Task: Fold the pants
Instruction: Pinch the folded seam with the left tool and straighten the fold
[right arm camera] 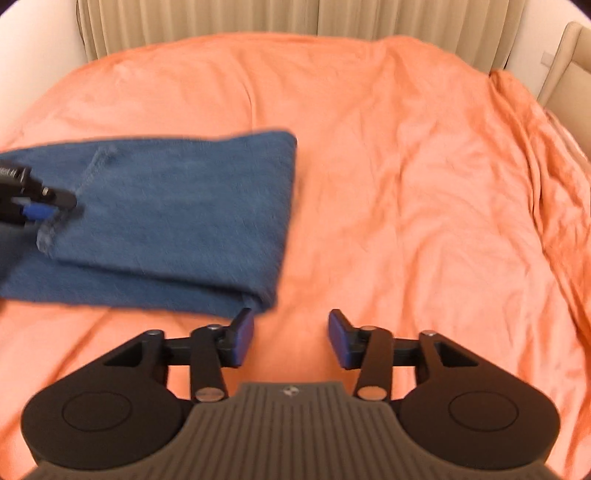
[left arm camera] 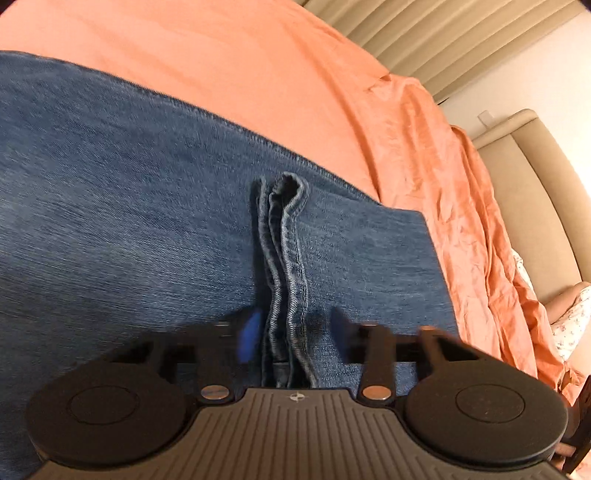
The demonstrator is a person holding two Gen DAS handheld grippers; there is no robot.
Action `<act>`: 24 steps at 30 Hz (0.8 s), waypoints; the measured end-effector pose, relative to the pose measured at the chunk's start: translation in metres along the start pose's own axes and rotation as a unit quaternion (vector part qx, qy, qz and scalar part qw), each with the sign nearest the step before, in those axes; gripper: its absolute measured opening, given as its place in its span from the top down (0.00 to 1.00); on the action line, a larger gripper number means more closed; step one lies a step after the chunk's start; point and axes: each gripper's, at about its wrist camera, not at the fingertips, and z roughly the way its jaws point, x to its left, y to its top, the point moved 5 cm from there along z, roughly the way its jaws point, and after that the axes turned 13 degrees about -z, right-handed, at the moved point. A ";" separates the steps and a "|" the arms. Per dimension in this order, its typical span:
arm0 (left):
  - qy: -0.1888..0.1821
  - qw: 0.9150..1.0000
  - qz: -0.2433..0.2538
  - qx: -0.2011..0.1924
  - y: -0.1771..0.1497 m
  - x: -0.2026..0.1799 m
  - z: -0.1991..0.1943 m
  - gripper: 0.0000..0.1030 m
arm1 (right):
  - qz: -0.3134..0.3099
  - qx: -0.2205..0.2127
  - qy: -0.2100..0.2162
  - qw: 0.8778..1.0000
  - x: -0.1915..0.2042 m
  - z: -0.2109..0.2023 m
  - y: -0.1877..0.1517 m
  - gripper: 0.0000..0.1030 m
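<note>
Orange bedding [right arm camera: 388, 166] covers the bed under both tools, with pale pleated curtains [right arm camera: 258, 18] behind it and a padded headboard [left arm camera: 535, 177] off to the right of the left tongs. Left tongs [left arm camera: 291, 332] stand partly apart over the jeans, straddling a raised ridge of stitched hem [left arm camera: 284, 266] that runs straight ahead from between the blue pads; the left pad lies just beside the ridge and the right pad stands clear of it, so the fabric sits between them without being pinched, though blur makes the contact on the left hard to judge. Right tongs [right arm camera: 291, 336] are released, fairly wide, with nothing between them but bare orange sheet. Blue denim pants [right arm camera: 166, 221] lie folded into a thick rectangular stack, ahead and to the left of the right tongs, the near corner just beside its left pad, and directly under the left tongs.
</note>
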 end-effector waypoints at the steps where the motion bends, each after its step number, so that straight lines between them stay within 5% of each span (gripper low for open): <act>1: 0.005 1.000 0.007 -0.007 -0.001 -0.002 0.000 0.77 | 0.004 0.001 0.007 1.000 -0.001 0.003 -0.004 0.57; 5: -0.015 0.999 0.024 -0.038 -0.002 -0.019 -0.017 0.86 | 0.019 -0.022 0.025 0.999 0.006 0.014 -0.001 0.52; 7: -0.035 0.998 0.022 -0.051 0.002 -0.033 -0.032 0.86 | 0.018 -0.037 0.027 0.999 0.014 0.022 0.006 0.37; 9: -0.037 0.997 0.027 -0.064 0.008 -0.049 -0.044 0.87 | 0.004 -0.047 0.020 0.999 0.025 0.032 0.014 0.36; 14: -0.003 0.995 0.050 -0.083 0.017 -0.071 -0.056 0.87 | -0.072 -0.042 -0.089 0.993 0.053 0.059 0.023 0.36; 17: 0.012 0.996 0.051 -0.078 0.018 -0.068 -0.054 0.88 | -0.134 -0.040 -0.142 0.980 0.058 0.055 0.021 0.60; 19: 0.015 0.996 0.052 -0.073 0.016 -0.067 -0.048 0.88 | -0.145 -0.042 -0.135 0.979 0.051 0.041 0.016 0.77; 23: 0.047 0.995 0.058 -0.069 0.007 -0.052 -0.031 0.88 | -0.157 -0.041 -0.101 0.982 0.037 0.021 0.008 0.83; 24: 0.058 0.994 0.060 -0.067 0.005 -0.046 -0.027 0.88 | -0.153 -0.033 -0.090 0.984 0.034 0.020 0.006 0.95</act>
